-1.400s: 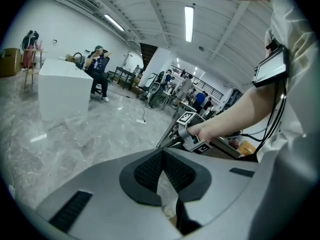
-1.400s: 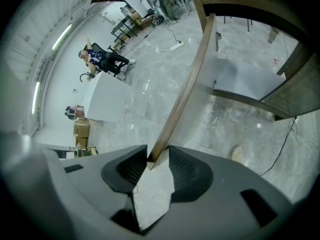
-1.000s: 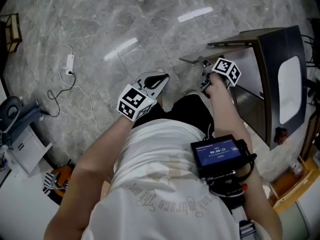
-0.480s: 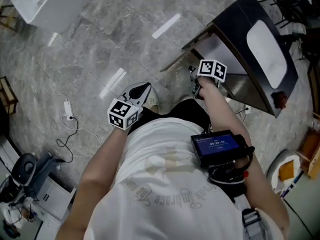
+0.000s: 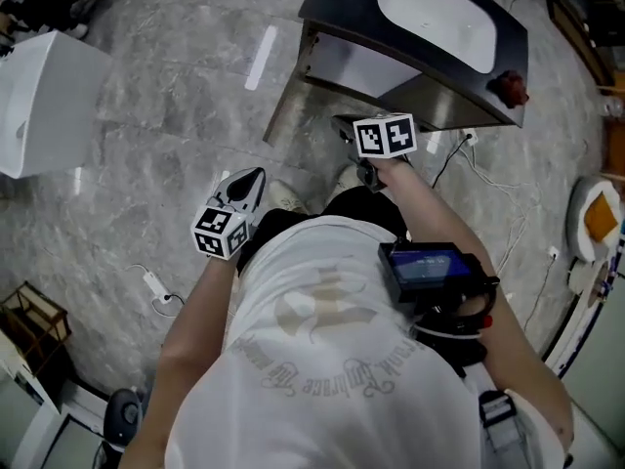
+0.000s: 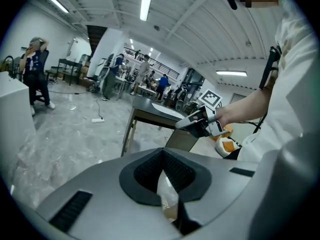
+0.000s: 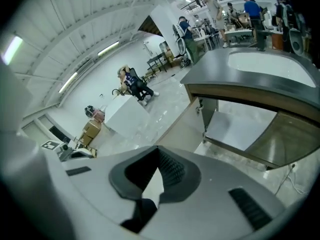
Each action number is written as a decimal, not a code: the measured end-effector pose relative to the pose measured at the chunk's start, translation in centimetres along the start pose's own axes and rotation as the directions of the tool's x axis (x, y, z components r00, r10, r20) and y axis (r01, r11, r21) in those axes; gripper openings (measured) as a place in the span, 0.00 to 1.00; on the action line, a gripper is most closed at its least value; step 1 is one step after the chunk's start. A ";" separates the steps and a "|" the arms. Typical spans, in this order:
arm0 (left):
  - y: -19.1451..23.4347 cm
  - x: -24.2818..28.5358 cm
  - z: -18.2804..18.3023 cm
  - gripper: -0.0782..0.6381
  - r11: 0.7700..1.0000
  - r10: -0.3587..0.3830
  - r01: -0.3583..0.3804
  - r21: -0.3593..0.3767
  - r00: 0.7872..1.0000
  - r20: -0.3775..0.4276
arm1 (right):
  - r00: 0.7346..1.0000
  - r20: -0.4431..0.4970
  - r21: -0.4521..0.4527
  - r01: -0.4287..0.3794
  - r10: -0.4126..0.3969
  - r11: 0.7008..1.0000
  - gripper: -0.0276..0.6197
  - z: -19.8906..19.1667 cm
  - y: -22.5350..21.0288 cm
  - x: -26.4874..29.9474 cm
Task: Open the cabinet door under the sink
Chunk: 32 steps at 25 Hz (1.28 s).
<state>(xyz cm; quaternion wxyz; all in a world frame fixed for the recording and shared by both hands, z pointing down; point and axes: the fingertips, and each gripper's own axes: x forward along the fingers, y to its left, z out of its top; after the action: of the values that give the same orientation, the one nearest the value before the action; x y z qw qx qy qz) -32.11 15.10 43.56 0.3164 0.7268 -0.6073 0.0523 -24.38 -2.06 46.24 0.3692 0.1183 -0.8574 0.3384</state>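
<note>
**Head view.** The top edge cuts off the sink [image 5: 437, 13] and its countertop [image 5: 342, 6], and we see little of the space under that countertop. The cabinet door [image 5: 285, 101] shows to us only edge-on. The person's torso [image 5: 322, 360] covers the floor [image 5: 176, 86] below it. The white box [image 5: 44, 96] runs off the left edge.

**Left gripper view.** The distant people [image 6: 163, 84] are too small for us to tell apart.

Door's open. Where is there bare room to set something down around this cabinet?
Bare floor between the white box and the open door; the shelf inside the cabinet is bare too. Right of the cabinet is crowded with cables.
</note>
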 end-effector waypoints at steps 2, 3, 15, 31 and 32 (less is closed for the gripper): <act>-0.9 1.6 0.1 0.12 0.998 -0.050 0.051 0.032 0.998 -0.033 | 0.998 0.068 0.015 0.009 -0.010 1.000 0.06 -0.1 -0.9 -2.1; -1.7 2.4 0.2 0.12 0.996 -0.071 0.073 0.042 0.996 -0.048 | 0.995 0.096 0.020 0.016 -0.018 1.000 0.06 -0.3 -1.5 -3.2; -12.4 11.3 3.9 0.12 0.952 -0.234 0.257 0.167 0.961 -0.148 | 0.927 0.365 0.224 0.001 -0.085 0.975 0.06 -5.2 -10.7 -14.6; -28.0 25.2 2.9 0.12 0.886 -0.323 0.398 0.240 0.898 -0.298 | 0.856 0.467 0.380 0.032 -0.222 0.924 0.06 -15.0 -22.6 -29.4; -28.5 25.9 2.8 0.12 0.880 -0.324 0.404 0.251 0.895 -0.305 | 0.847 0.477 0.391 0.036 -0.236 0.919 0.06 -15.5 -23.1 -30.3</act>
<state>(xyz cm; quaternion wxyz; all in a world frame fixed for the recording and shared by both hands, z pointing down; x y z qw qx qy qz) -0.20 -6.57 41.94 0.2787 0.8560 -0.3973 0.1781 15.79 -10.29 43.76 0.1210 0.3329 -0.8349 0.4212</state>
